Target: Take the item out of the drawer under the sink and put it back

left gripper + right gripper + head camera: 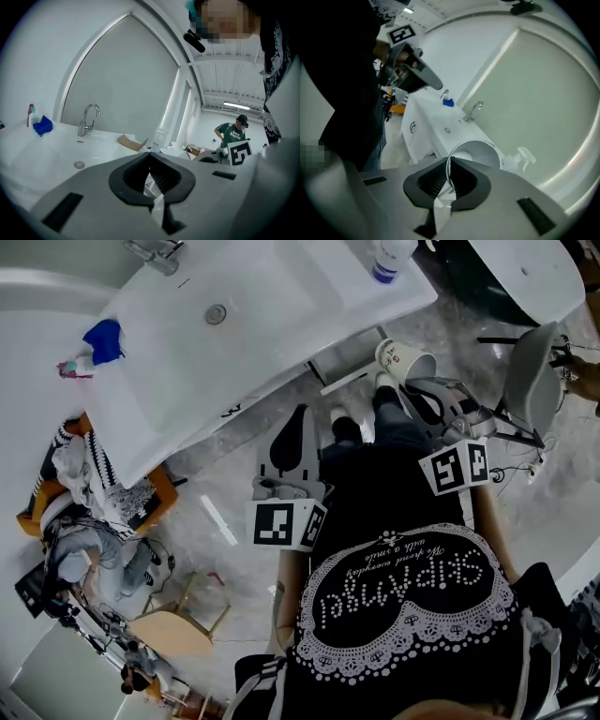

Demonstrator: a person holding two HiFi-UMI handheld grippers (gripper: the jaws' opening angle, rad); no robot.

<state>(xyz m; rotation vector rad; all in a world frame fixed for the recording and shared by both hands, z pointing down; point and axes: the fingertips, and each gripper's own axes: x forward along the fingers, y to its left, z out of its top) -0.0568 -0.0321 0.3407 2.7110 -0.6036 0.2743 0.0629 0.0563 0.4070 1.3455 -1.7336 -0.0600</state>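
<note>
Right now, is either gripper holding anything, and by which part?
The right gripper has its jaws pinched on the rim of the paper cup; the left gripper holds nothing.

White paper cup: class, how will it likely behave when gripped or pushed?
The white paper cup looks thin-walled, so probably light and crushable. Pinched only at its rim by the right gripper, it may pivot. Round-sided, it could roll if dropped.
</note>
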